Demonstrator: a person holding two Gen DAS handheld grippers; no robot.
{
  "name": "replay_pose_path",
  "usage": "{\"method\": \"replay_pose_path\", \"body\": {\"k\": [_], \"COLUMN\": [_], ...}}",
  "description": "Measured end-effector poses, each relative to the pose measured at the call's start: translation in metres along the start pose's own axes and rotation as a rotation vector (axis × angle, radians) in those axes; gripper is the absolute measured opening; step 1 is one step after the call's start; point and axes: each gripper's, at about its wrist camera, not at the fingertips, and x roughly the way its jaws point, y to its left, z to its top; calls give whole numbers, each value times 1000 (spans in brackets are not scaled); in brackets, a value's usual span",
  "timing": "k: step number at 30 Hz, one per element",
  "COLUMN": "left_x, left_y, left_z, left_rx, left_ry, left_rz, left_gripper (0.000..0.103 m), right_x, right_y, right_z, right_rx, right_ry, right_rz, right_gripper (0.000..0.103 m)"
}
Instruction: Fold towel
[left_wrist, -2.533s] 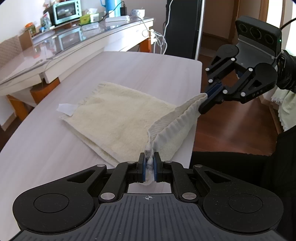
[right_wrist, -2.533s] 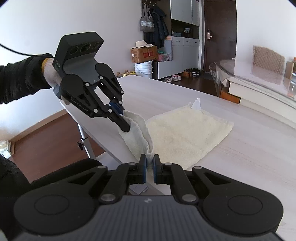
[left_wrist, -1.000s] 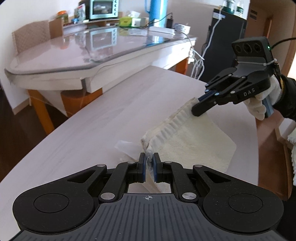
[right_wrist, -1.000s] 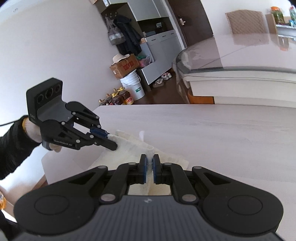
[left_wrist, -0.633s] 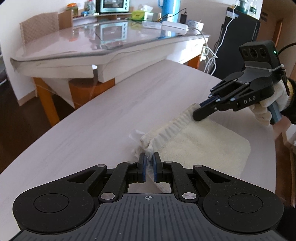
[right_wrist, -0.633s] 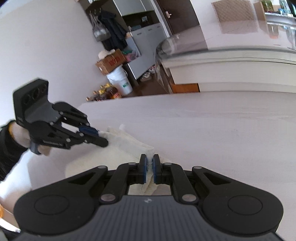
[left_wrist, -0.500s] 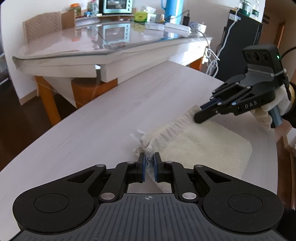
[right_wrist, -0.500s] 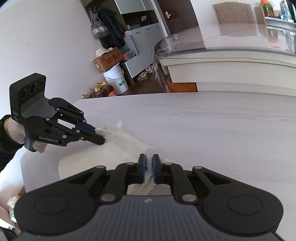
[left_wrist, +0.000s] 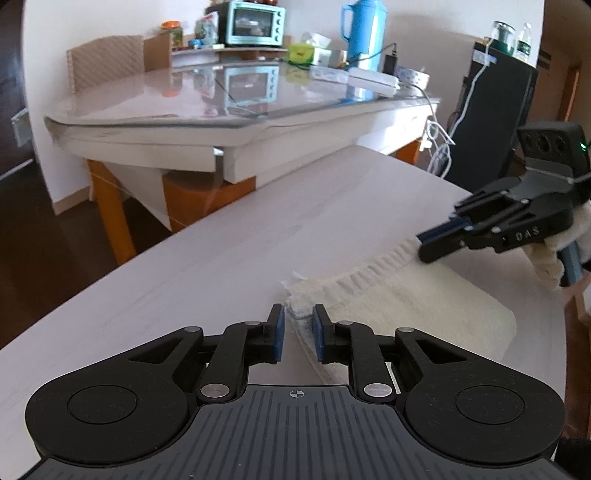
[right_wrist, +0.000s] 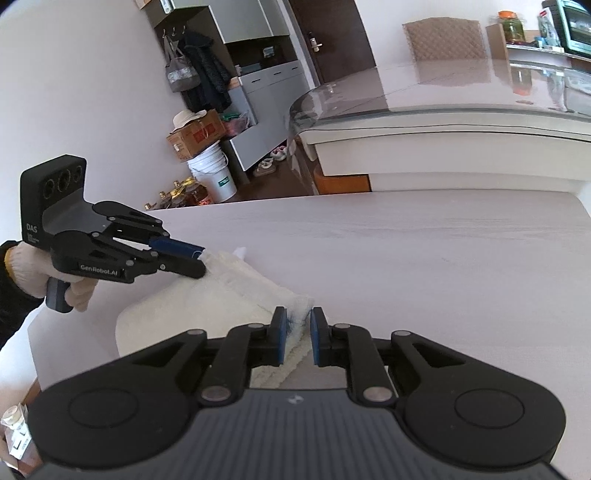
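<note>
Cream towel (left_wrist: 406, 306), folded double, lies flat near the tabletop (left_wrist: 221, 258) edge. Left gripper (left_wrist: 297, 334) and right gripper (right_wrist: 295, 336) each stand released, jaws parted, straddling a corner of the doubled far edge.

A pale wood-grain table (left_wrist: 229, 236) carries the cream towel (left_wrist: 413, 302), folded and lying flat near its edge; a small white tag (right_wrist: 240, 252) pokes out at one corner.
</note>
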Motion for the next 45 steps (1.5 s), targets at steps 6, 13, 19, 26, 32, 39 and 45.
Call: {"method": "replay_pose_path", "body": {"k": [6,13,19,26,32,39,45], "left_x": [10,11,-9,-33,-47,-36,-35], "left_y": [-5,-13,-12,-32,-58,-65,-65], "left_z": [1,1,3,-11,-27,-35,-41], "left_rx": [16,56,16,64,143,160,137], "left_ry": [16,21,-39,5,45,71,77], "left_rz": [29,65,65,51,51,68,75], "left_gripper": [21,22,31,38,39,39,39], "right_x": [3,0,-22,-31,-45,-34,-31], "right_y": [18,27,40,54,76,95,100], "right_z": [-5,-5,-4,-15,-26,-40,-44], "right_rx": [-129,-195,-167,-98,-95,-166,-209], "right_ry": [8,3,-48,4,37,108,122], "right_rz": [-92,-149,-116,-57,-36,-55,-71], "right_gripper": [17,25,25,25,24,17,17]}}
